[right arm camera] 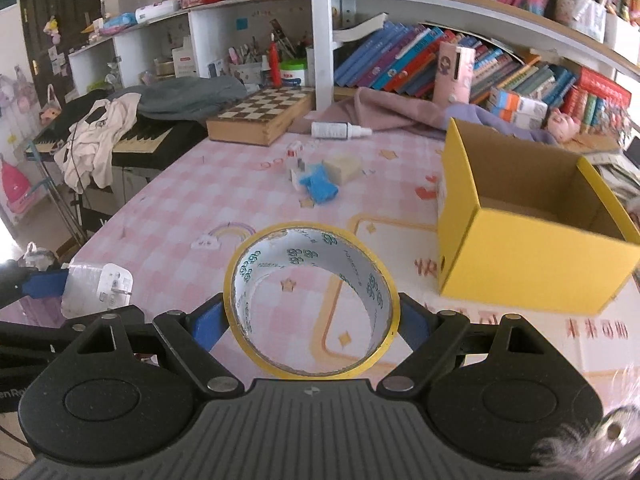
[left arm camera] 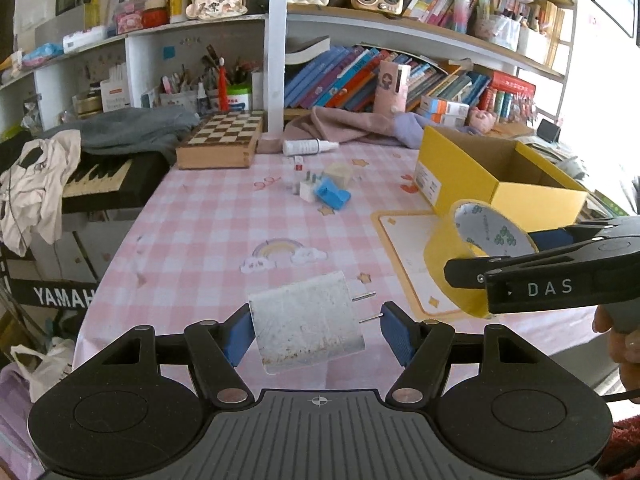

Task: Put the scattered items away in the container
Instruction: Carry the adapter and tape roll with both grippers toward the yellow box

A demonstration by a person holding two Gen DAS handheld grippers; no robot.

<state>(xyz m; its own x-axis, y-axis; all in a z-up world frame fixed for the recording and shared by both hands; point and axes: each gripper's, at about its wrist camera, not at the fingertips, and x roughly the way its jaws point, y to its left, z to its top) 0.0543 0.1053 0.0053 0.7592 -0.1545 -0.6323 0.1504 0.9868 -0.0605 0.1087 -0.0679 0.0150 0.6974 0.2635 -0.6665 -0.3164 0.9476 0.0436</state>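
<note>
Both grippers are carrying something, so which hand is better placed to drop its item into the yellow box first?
Right, probably. The right gripper, clamped on the tape roll, has the yellow box close on its right. The left gripper with the charger plug sits farther away, and the right gripper is between it and the box.

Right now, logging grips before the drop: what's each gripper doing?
Left gripper: shut on the white charger plug.
Right gripper: shut on the yellow tape roll.

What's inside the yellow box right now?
The yellow box shows only bare cardboard walls and a strip of floor; its near wall hides the rest of the bottom.
</note>
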